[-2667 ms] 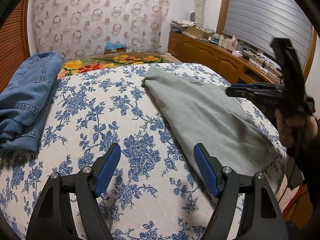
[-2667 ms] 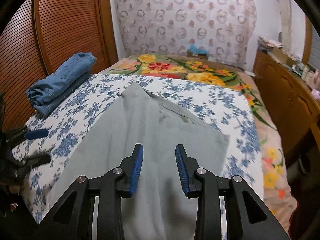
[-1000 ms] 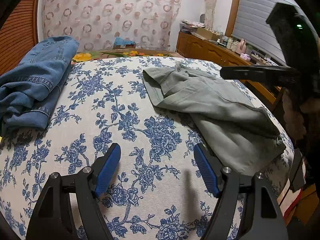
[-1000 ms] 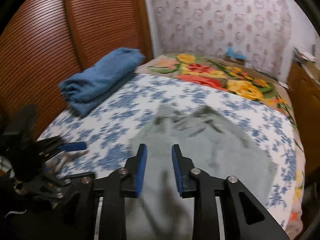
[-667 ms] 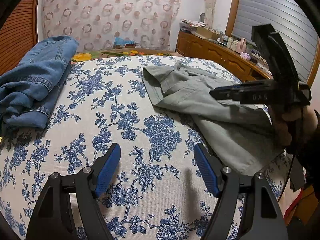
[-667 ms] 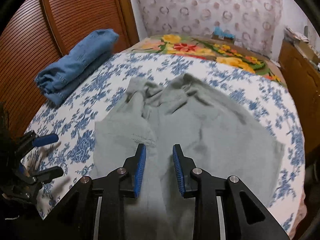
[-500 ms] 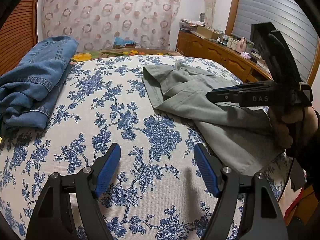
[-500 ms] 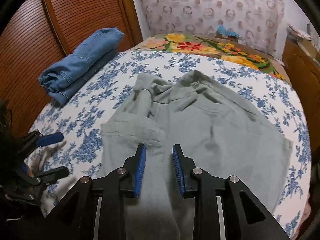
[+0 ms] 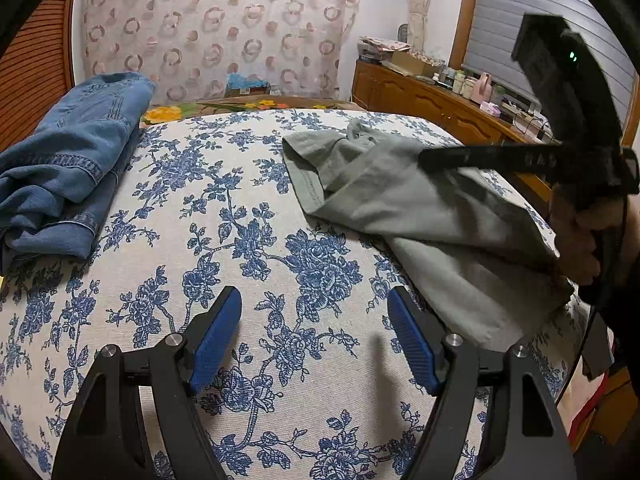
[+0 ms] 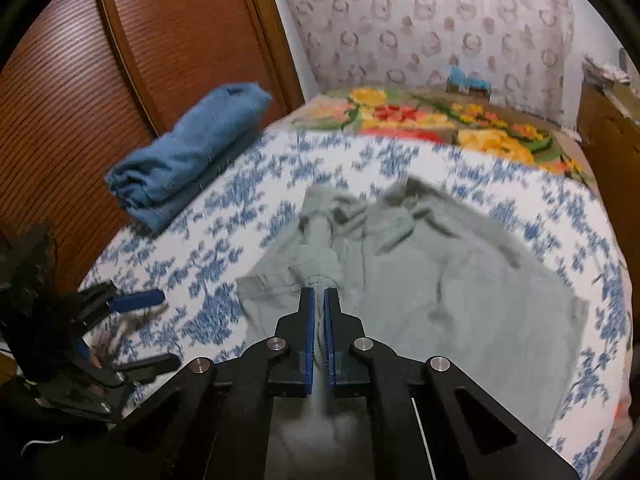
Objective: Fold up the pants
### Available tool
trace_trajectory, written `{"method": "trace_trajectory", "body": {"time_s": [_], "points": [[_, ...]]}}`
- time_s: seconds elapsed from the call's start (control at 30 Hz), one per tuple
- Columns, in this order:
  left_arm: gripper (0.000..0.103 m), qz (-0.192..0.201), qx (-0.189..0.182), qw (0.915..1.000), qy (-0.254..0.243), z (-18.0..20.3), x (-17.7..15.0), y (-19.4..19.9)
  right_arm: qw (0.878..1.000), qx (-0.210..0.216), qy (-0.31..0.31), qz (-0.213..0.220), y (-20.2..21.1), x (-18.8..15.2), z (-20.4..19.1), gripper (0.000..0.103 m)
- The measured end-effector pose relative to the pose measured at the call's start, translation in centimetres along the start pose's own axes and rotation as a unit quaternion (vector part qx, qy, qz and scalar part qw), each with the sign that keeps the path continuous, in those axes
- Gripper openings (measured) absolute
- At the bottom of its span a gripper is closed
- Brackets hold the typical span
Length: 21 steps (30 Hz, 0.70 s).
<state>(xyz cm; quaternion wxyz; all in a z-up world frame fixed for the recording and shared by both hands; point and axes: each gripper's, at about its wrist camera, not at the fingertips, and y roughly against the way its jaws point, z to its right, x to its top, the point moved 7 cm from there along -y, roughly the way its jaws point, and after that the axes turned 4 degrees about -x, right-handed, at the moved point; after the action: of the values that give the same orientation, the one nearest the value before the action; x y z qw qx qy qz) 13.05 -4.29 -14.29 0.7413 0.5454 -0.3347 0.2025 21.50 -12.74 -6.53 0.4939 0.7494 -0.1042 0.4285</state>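
Note:
Grey-green pants (image 9: 420, 216) lie rumpled on the right half of the bed, with the far end bunched. In the right wrist view my right gripper (image 10: 319, 292) is shut on a raised fold of the pants (image 10: 460, 292), and cloth shows between its blue pads. In the left wrist view the right gripper (image 9: 428, 160) reaches over the pants, held by a hand at the right edge. My left gripper (image 9: 315, 300) hangs open over the bare bedspread, left of the pants, with nothing between its fingers. It also shows at the left of the right wrist view, left gripper (image 10: 168, 328).
Folded blue jeans (image 9: 68, 160) lie at the bed's far left, beside the wooden wardrobe door (image 10: 120, 60). The blue-flowered bedspread (image 9: 240, 220) covers the bed. A bright floral blanket (image 10: 440, 120) lies beyond it. A cluttered wooden cabinet (image 9: 432, 100) runs along the right.
My right gripper's jaws have gone from a narrow gap to shut on a fold of the pants. The left gripper has stayed still and open.

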Motion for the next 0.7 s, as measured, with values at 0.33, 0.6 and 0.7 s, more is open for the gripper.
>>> {"method": "trace_trajectory", "body": {"time_s": [0.33,0.6,0.7], "points": [[0.076,-0.01,-0.009,0.9997,-0.019,1.5,0.5,0.0,0.995,-0.09,-0.005,0.031,2.4,0.7,4.6,0.004],[0.076,-0.011,-0.013,0.9987,-0.049,3.4,2.0,-0.7,0.988,-0.146,-0.04,0.022,2.1,0.2,8.3,0.004],[0.076,-0.017,-0.016,0.9982,-0.054,4.0,2.1,-1.2,0.985,-0.162,-0.051,0.026,2.2,0.1,9.6,0.004]]}}
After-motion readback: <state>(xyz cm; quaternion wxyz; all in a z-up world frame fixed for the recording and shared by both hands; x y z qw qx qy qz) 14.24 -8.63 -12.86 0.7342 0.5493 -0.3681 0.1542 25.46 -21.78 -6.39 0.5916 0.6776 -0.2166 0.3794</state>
